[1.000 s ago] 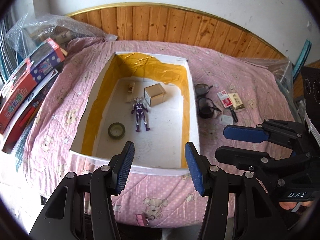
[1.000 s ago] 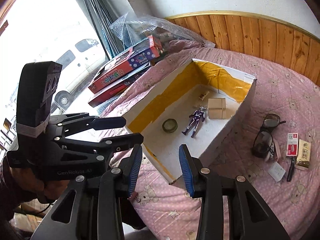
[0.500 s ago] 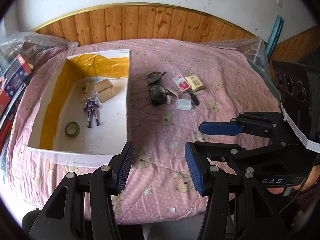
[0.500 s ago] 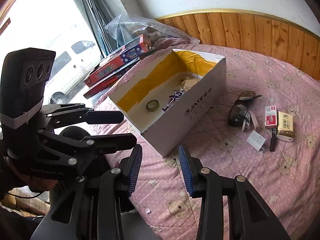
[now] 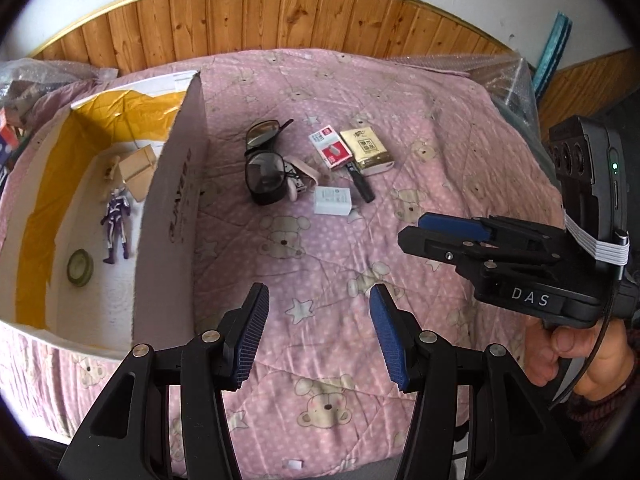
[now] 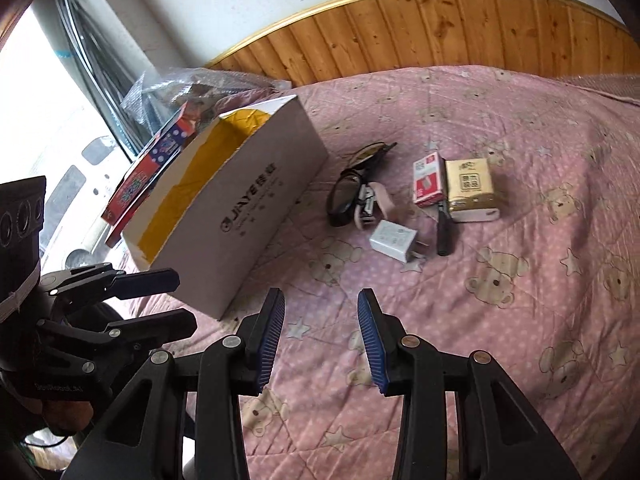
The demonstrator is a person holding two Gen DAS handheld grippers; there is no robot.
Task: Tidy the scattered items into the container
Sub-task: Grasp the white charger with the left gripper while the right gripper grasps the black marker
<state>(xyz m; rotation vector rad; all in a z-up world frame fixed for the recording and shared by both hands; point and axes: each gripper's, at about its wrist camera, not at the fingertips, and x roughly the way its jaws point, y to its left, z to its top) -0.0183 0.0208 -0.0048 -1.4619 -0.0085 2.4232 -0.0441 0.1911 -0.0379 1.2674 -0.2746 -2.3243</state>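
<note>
A white cardboard box (image 5: 168,216) with yellow-taped inner walls sits on the left of the pink bed; it also shows in the right wrist view (image 6: 240,216). Inside lie a purple figure (image 5: 117,224), a tape roll (image 5: 80,268) and a small carton (image 5: 138,166). Right of the box lie black glasses (image 5: 264,160), a white charger (image 5: 333,201), a red-and-white pack (image 5: 330,150), a gold pack (image 5: 366,149) and a black pen (image 5: 360,182). My left gripper (image 5: 316,338) is open and empty above the quilt. My right gripper (image 6: 322,338) is open and empty, short of the charger (image 6: 394,240).
The pink bear-print quilt (image 5: 320,248) covers the bed, with a wooden headboard (image 5: 280,16) behind. Boxed games (image 6: 156,164) and bubble wrap (image 6: 184,88) lie past the box by the window. More bubble wrap (image 5: 500,76) sits at the far right.
Both grippers have swung right, away from above the box toward the scattered items. The box now sits at the left of both views. Both stay open and empty.
</note>
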